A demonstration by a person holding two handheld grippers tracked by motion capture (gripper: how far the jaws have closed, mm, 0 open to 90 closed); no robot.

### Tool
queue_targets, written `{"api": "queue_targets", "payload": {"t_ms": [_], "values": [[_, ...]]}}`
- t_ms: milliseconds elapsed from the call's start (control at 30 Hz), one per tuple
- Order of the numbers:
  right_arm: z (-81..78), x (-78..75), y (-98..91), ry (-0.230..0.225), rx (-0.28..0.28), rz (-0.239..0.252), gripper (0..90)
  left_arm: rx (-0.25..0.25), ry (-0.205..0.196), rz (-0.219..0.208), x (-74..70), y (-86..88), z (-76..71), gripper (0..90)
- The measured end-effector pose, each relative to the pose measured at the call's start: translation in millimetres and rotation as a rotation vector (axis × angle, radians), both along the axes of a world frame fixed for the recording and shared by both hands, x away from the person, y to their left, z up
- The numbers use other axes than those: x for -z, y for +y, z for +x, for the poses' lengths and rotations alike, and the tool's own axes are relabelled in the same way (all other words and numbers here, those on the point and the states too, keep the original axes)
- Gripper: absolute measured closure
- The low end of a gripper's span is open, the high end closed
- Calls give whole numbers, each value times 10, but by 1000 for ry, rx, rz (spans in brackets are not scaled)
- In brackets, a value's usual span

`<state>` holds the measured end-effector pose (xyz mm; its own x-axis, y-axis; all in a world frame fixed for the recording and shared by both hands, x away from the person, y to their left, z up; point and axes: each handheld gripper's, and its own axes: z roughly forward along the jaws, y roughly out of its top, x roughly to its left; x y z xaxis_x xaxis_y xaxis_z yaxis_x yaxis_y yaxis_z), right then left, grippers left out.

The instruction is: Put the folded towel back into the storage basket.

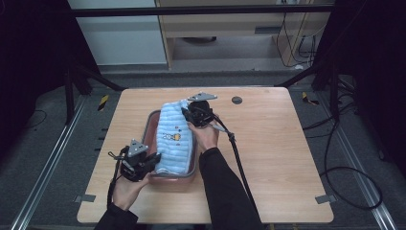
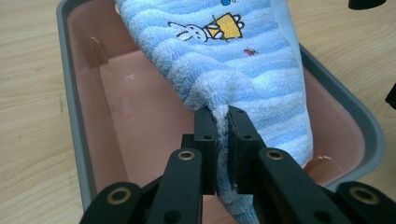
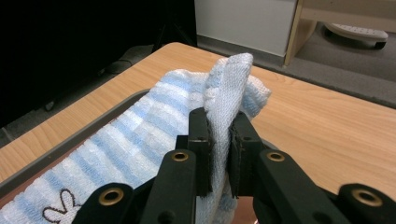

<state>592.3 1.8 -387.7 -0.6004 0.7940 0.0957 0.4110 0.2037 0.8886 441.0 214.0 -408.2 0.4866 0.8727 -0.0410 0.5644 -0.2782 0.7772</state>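
A light blue striped towel (image 1: 174, 136) with a small rabbit picture (image 2: 205, 29) is stretched over a pink tray with a grey rim (image 1: 152, 125) at the table's middle. My left gripper (image 1: 154, 159) is shut on the towel's near edge (image 2: 220, 112), at the tray's near left. My right gripper (image 1: 187, 111) is shut on the towel's far end (image 3: 229, 86), held up over the tray's far side. In the left gripper view the tray's pink floor (image 2: 135, 107) lies bare to the left of the towel.
The wooden table (image 1: 287, 143) has bare room left and right of the tray. A dark round hole cover (image 1: 236, 100) sits near the far edge. A black cable (image 1: 239, 163) trails from the right gripper across the table.
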Motion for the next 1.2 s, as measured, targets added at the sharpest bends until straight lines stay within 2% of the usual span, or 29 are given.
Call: {"api": "queue_targets", "payload": {"t_ms": [567, 967, 1100, 1200], "values": [[51, 273, 50, 46, -9, -29, 816, -2, 51, 35, 147, -29, 43, 836], [105, 425, 98, 81, -8, -81, 806, -15, 86, 61, 210, -26, 79, 821], [137, 468, 115, 116, -22, -91, 772, -28, 104, 79, 249, -15, 104, 794], [143, 485, 125, 110, -14, -129, 654, -39, 105, 82, 249, -2, 112, 710]]}}
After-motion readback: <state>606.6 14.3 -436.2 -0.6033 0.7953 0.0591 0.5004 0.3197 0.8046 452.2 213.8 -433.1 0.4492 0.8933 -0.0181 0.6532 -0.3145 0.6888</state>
